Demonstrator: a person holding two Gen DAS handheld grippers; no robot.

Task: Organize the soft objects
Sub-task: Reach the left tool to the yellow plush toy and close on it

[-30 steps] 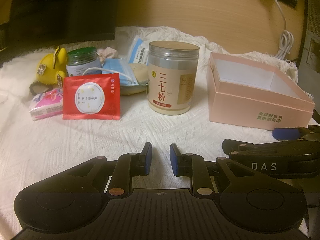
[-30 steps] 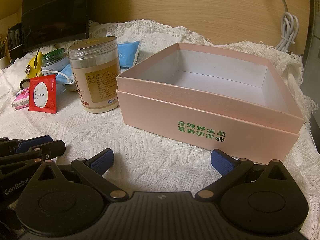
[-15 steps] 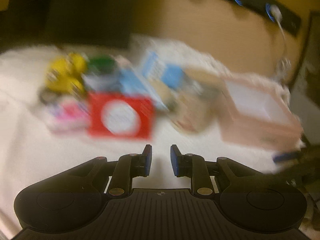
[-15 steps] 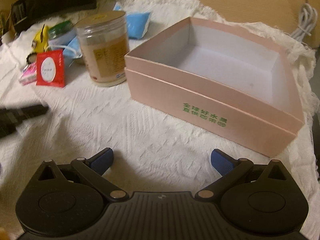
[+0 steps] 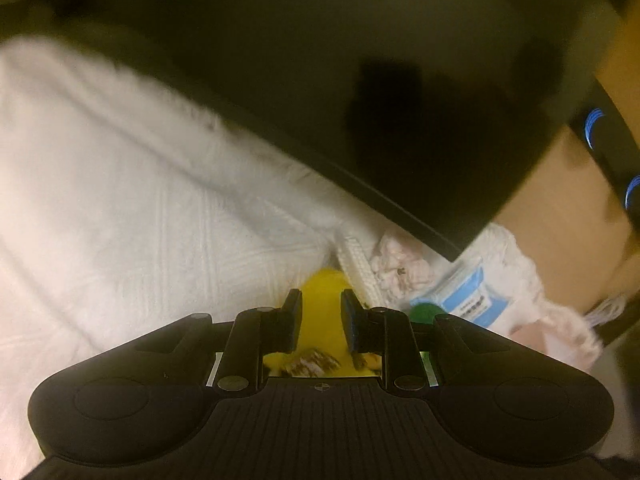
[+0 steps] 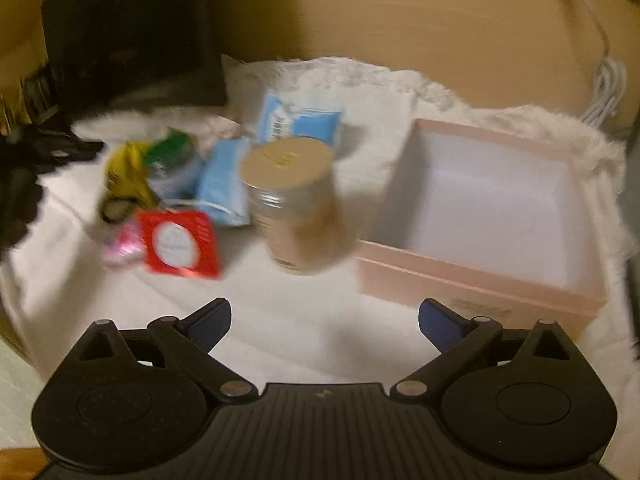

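My left gripper [image 5: 320, 306] hovers over the yellow soft toy [image 5: 325, 282], which shows through the narrow gap between its fingers. The pads do not visibly press on the toy. A crumpled pink cloth [image 5: 400, 268] and a blue-and-white packet [image 5: 464, 300] lie just right of it. In the right wrist view the yellow toy [image 6: 128, 172] sits at the left of the pile, beside a pink packet [image 6: 124, 246], a red sachet [image 6: 180, 244] and blue packets [image 6: 224, 184]. My right gripper [image 6: 324, 320] stands wide open above the white cloth with nothing between its fingers.
An open pink box [image 6: 480, 284] stands at the right with a white inside. A tall beige jar [image 6: 296, 208] stands between box and pile, a green-lidded jar [image 6: 172, 156] behind the toy. A dark monitor [image 5: 360, 80] looms close over the toy. Both views are blurred.
My left gripper swung left and forward from the table's front to just over the yellow toy, its gap unchanged. My right gripper rose and turned left, staying wide open.
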